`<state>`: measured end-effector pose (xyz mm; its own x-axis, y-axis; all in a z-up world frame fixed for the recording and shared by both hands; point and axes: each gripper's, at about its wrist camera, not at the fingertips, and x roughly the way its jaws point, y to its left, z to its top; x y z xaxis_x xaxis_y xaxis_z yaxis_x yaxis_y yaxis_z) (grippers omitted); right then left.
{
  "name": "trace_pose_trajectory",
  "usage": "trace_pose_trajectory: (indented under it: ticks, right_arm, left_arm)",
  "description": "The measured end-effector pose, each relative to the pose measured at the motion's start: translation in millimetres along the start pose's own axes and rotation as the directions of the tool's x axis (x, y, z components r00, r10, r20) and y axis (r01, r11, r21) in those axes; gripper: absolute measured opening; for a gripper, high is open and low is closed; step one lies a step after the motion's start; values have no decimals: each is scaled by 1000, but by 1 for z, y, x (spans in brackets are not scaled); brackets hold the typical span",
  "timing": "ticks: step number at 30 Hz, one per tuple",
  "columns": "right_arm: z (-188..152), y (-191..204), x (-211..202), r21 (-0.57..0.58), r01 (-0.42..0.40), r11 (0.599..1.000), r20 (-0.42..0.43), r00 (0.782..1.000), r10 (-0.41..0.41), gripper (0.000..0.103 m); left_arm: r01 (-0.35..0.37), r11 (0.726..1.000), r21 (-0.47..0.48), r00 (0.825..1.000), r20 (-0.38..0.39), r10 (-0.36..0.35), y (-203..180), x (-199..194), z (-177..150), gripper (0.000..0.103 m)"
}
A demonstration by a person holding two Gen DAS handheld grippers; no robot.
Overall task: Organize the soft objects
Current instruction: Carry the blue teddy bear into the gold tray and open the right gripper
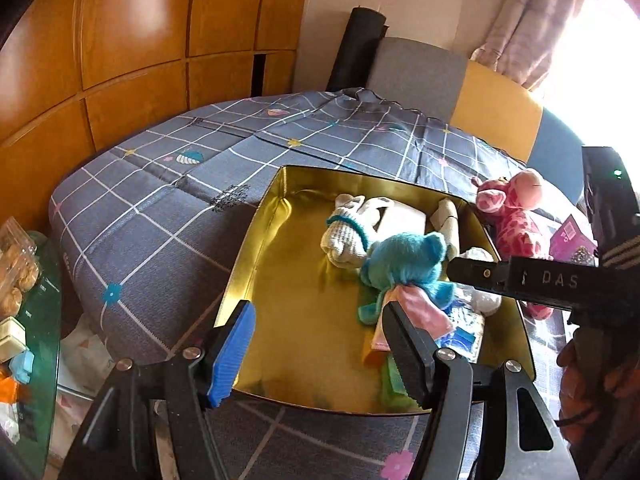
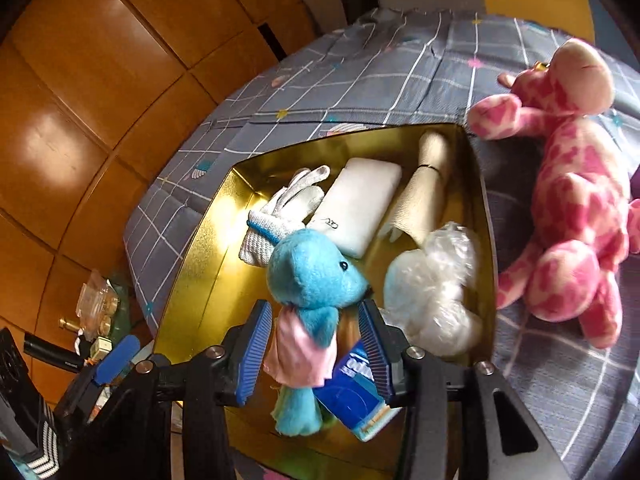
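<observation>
A gold box (image 1: 256, 264) (image 2: 192, 264) sits on a grey checked bed cover. In it lie a blue plush toy (image 1: 404, 268) (image 2: 312, 280) with a pink cloth, white knitted gloves (image 2: 280, 216), a white pouch (image 2: 360, 204), a cream roll (image 2: 428, 192), a clear bag of white stuffing (image 2: 436, 296) and a blue tissue pack (image 2: 356, 392). My right gripper (image 2: 316, 352) is open, its pads on either side of the blue toy's body. My left gripper (image 1: 320, 352) is open and empty over the box's near edge. A pink giraffe plush (image 1: 516, 224) (image 2: 572, 200) lies on the cover right of the box.
Wooden wardrobe panels (image 1: 120, 40) stand behind the bed. A glass side table (image 1: 44, 320) with snacks and small boxes is at the left. Grey and yellow cushions (image 1: 496, 108) and a curtain are at the back right. A purple packet (image 1: 570, 236) lies beside the giraffe.
</observation>
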<state>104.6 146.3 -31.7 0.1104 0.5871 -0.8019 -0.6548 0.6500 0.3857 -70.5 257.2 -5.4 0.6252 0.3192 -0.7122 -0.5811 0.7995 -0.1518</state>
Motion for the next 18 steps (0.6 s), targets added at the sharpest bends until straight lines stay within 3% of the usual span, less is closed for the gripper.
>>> trace_pose_trajectory:
  ticks: [7, 18]
  right_arm:
    - [-13, 2, -30, -39, 73, 997, 82, 994, -70, 46]
    - [-46, -13, -79, -40, 166, 985, 203, 967, -155, 46]
  left_arm:
    - [25, 999, 37, 1000, 14, -25, -14, -7, -2, 67]
    - [68, 994, 87, 998, 6, -69, -38, -13, -12, 67]
